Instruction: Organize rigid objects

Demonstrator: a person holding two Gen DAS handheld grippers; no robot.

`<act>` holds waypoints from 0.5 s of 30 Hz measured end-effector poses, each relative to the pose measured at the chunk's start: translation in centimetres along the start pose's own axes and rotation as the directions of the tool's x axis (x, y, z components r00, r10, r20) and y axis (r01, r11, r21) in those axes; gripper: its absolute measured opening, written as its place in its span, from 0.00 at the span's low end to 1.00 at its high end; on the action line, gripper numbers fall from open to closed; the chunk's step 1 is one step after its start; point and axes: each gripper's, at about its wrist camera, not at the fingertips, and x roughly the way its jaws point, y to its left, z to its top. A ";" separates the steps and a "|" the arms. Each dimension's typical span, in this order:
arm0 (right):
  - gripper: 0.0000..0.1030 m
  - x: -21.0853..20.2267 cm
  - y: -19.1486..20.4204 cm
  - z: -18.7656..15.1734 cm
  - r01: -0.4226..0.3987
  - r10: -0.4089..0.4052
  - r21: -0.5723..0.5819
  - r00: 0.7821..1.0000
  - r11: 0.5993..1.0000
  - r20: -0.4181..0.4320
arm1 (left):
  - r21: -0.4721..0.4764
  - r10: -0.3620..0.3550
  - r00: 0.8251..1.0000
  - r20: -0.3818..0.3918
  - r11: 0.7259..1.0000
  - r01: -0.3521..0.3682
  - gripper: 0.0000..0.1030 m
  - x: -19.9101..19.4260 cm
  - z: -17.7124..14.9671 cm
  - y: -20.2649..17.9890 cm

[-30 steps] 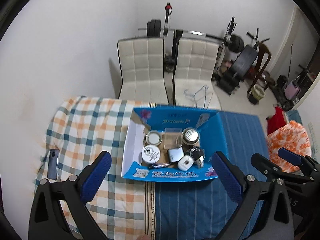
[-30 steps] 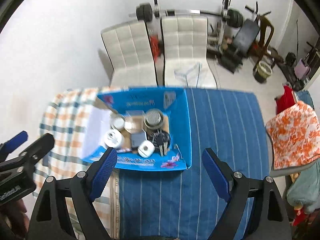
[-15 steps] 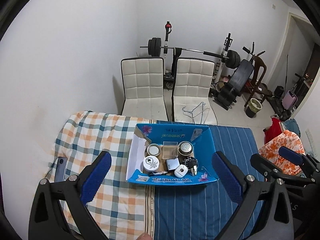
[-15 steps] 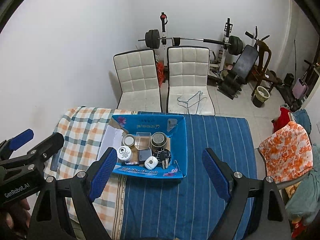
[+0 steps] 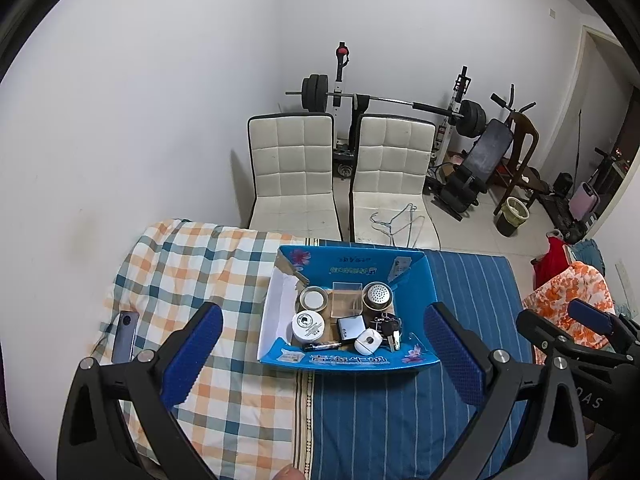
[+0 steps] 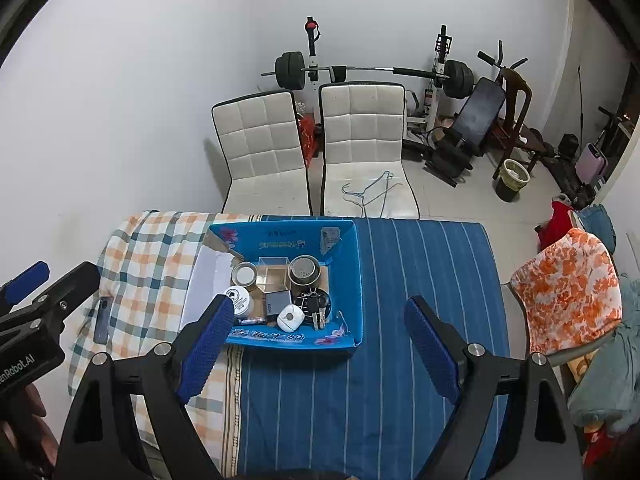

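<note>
My left claw and right claw both wide open, empty, tilted downward above the bed, blue box of small items lying on bed below, untouched.

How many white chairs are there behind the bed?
2. One white chair stands on the left, the other white chair right beside it, both against the wall past the bed. None looks hidden.
</note>
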 end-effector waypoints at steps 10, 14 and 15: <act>0.87 -0.2 -0.1 0.1 0.019 -0.019 -0.007 1.000 1.000 0.012 | -0.022 0.019 1.000 -0.006 1.000 -0.019 1.00 0.0 -0.5 1.0; 0.87 -0.4 0.0 0.1 0.027 -0.027 -0.009 1.000 1.000 0.014 | -0.023 0.023 1.000 -0.006 0.999 -0.023 1.00 0.0 -0.6 1.0; 0.87 -0.3 0.0 0.1 0.030 -0.030 -0.011 0.999 0.999 0.013 | -0.026 0.026 1.000 -0.005 0.999 -0.026 1.00 0.0 -0.7 1.1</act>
